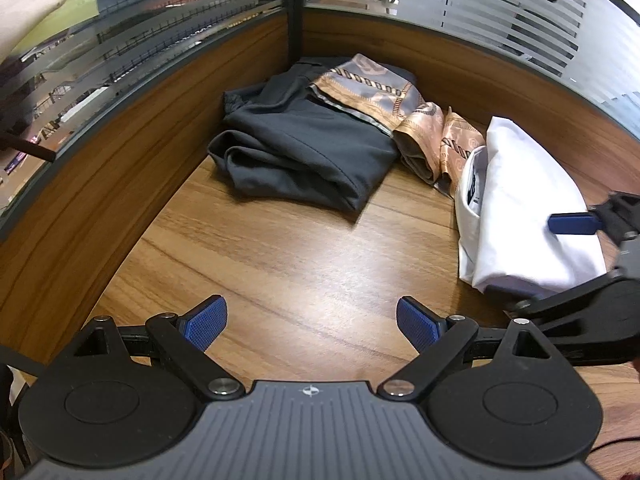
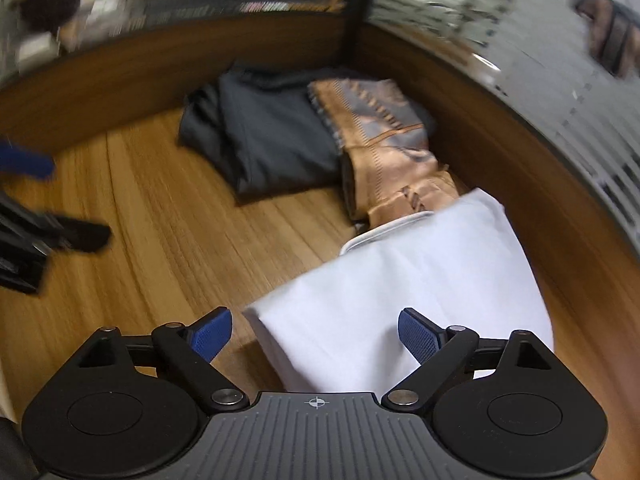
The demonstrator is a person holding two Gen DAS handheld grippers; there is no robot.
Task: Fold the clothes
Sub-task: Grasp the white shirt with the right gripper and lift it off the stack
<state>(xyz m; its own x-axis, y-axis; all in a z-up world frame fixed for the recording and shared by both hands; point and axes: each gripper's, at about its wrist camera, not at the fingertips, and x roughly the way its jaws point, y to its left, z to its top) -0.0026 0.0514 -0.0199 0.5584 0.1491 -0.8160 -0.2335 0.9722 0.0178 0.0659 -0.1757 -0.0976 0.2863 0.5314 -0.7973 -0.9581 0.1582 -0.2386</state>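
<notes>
Only the left wrist view is sharp: it shows a printed label inside the collar of the folded white garment (image 1: 520, 208) at the right of the wooden counter (image 1: 280, 248), and the left gripper (image 1: 312, 322) with jaws wide over bare wood. From left to right lie a folded dark grey garment (image 1: 296, 148), a tan patterned garment (image 1: 404, 112) and the white one, its long axis running from near edge to far partition. The blurred right wrist view shows the right gripper (image 2: 315, 332), jaws wide, astride that garment's near end, pads not pressing it.

Even indoor light; right view motion-blurred; fisheye-bent edges
</notes>
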